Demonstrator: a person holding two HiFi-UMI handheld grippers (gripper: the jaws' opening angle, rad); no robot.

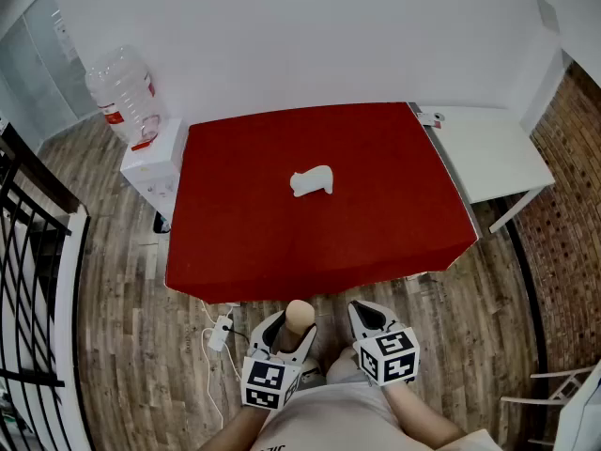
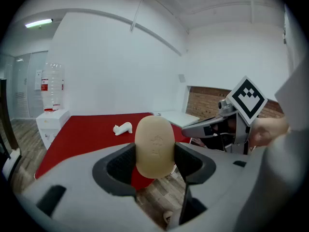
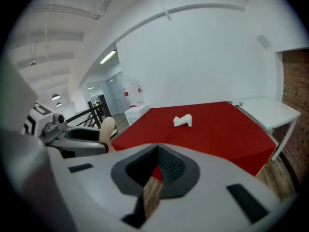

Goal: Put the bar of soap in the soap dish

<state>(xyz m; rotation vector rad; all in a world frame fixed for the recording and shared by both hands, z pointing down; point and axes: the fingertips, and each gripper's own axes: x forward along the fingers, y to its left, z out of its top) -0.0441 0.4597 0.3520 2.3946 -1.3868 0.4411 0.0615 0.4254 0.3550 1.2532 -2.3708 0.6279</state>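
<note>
A tan oval bar of soap [image 1: 299, 316] stands upright between the jaws of my left gripper [image 1: 289, 332], which is shut on it, below the table's near edge. In the left gripper view the soap [image 2: 154, 146] fills the gap between the dark pads. The soap dish [image 1: 312, 181], a small white animal-shaped piece, lies near the middle of the red table [image 1: 235, 242], far ahead of both grippers. My right gripper [image 1: 369, 318] hangs beside the left one, jaws shut with nothing in them. The right gripper view shows the dish [image 3: 183, 121] and the held soap [image 3: 107, 129].
A white water dispenser with a clear bottle [image 1: 136, 111] stands at the table's left. A white side table [image 1: 488, 153] adjoins on the right, beside a brick wall [image 1: 573, 224]. A power strip [image 1: 222, 332] lies on the wooden floor. A black railing [image 1: 28, 252] runs along the left.
</note>
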